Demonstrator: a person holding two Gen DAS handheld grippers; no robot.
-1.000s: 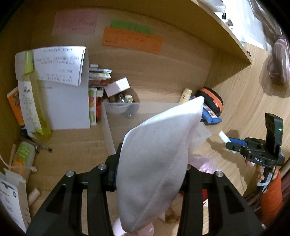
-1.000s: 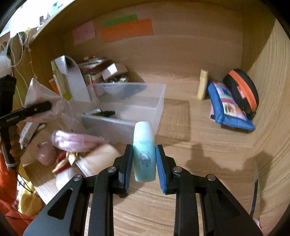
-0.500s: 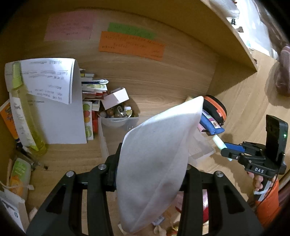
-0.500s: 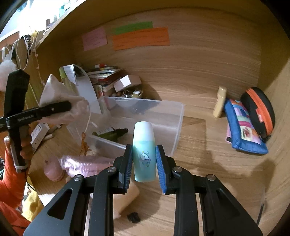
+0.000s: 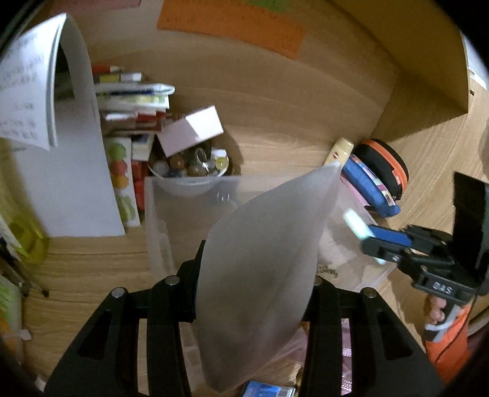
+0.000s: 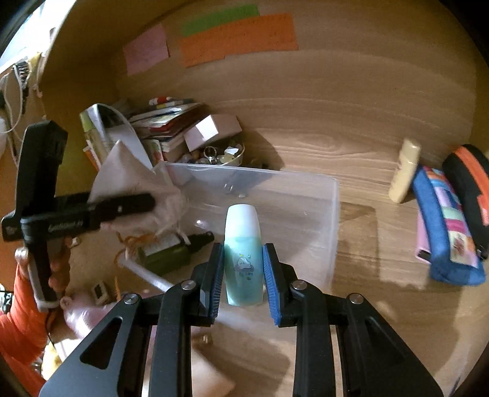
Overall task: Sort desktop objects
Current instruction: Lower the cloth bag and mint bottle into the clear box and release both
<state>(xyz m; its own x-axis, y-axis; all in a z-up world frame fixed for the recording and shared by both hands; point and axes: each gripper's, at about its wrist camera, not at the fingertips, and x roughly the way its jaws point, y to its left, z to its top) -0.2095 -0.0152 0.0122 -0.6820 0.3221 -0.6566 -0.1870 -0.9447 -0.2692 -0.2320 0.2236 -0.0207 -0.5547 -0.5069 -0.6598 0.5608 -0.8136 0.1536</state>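
Wooden tabletop (image 6: 382,305) w/ back wall and side panel; bare wood open to the right of the clear plastic bin (image 6: 305,195), clutter crowds its left edge. 3 sticky notes on the wall: pink (image 6: 146,49), green (image 6: 220,18), orange (image 6: 238,38). 1 bin, 1 dark green bottle (image 6: 171,250) inside it, 1 blue pouch (image 6: 446,229) far right. Left gripper (image 5: 253,293) jaws closed on a white cloth pouch (image 5: 259,268), over the bin. Right gripper (image 6: 243,271) jaws narrow, clamping 1 mint-green bottle (image 6: 243,253) upright above the bin's near edge.
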